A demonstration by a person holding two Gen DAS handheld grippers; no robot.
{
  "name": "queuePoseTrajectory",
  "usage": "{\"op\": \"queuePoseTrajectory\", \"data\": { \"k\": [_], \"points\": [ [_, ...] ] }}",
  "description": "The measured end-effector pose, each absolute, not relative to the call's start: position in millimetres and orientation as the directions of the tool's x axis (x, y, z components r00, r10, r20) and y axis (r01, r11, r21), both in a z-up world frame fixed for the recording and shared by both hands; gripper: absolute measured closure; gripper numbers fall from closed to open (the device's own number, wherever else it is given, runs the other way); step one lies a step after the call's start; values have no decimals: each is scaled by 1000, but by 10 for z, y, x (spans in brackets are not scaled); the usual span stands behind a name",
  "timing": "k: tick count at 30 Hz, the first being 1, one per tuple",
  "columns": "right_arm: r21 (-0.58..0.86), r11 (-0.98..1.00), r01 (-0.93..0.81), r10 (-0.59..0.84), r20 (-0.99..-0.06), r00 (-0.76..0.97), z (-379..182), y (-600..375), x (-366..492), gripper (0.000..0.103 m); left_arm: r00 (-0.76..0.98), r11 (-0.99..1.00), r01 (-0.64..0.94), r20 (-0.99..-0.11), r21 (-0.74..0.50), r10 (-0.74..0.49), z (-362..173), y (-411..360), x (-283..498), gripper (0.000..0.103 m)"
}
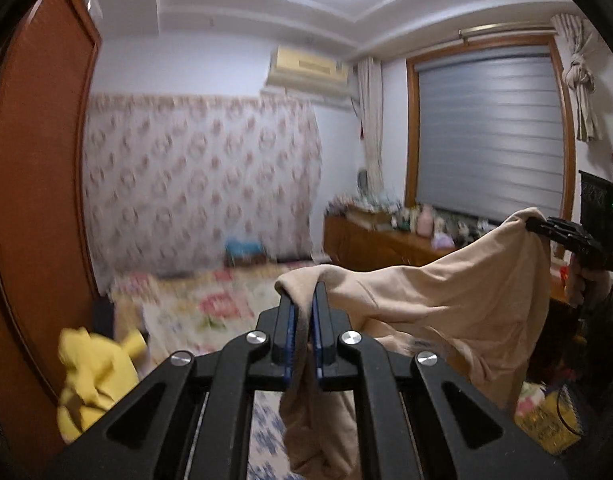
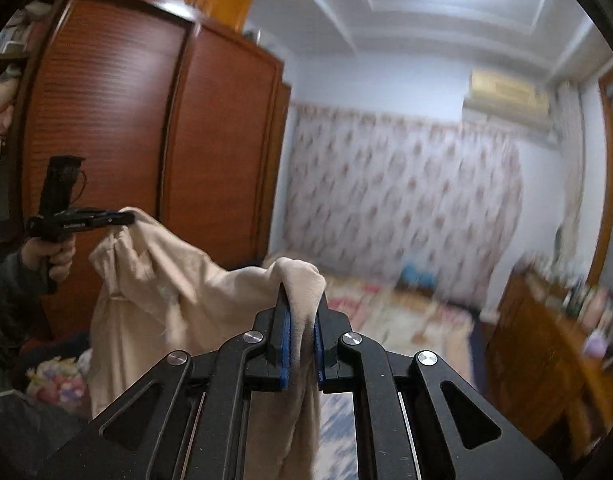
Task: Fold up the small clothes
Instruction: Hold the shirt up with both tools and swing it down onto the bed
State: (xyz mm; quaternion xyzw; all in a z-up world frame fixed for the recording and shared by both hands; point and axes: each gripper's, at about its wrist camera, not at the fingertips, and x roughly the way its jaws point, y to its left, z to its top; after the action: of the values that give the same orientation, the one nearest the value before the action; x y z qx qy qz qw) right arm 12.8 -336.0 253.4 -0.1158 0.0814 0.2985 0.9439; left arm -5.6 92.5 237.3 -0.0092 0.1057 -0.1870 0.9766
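- Left gripper (image 1: 302, 300): jaws clamped on one edge of the beige garment (image 1: 446, 300).
- Beige garment: held up in the air, stretched between both grippers above the floral bed (image 1: 194, 300).
- Right gripper (image 2: 302, 300): jaws clamped on the opposite edge.

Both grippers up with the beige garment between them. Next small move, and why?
Probably draw the two hands a little apart to tension the cloth before laying it down. The left gripper and right gripper are each shut on a bunched bit of the beige garment, held in the air, and it sags and wrinkles between them, so it would not land flat on the floral bedspread as it hangs.
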Motion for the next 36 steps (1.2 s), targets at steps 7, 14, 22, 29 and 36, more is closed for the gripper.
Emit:
{"op": "queuePoseTrajectory", "data": {
  "k": [7, 14, 22, 29, 36],
  "points": [
    [-268, 837, -477, 468, -103, 878, 3400, -3352, 168, 97, 952, 953, 303, -60, 14, -302, 3081, 1110, -249, 98],
    [-320, 852, -415, 430, -26, 903, 3982, -3399, -13, 97, 963, 962, 263, 41, 77, -266, 3468, 1196, -560, 98],
    [-352, 846, -400, 430, 8, 903, 3978, -3446, -222, 97, 959, 961, 262, 90, 87, -270, 3486, 1246, -715, 98],
    [-363, 847, -388, 423, 18, 906, 4083, -3448, -294, 97, 955, 961, 255, 126, 107, -267, 3537, 1148, -877, 98],
    [-379, 848, -371, 413, 32, 910, 4132, -3493, -396, 97, 954, 961, 250, 142, 116, -266, 3603, 1109, -931, 98]
  ]
}}
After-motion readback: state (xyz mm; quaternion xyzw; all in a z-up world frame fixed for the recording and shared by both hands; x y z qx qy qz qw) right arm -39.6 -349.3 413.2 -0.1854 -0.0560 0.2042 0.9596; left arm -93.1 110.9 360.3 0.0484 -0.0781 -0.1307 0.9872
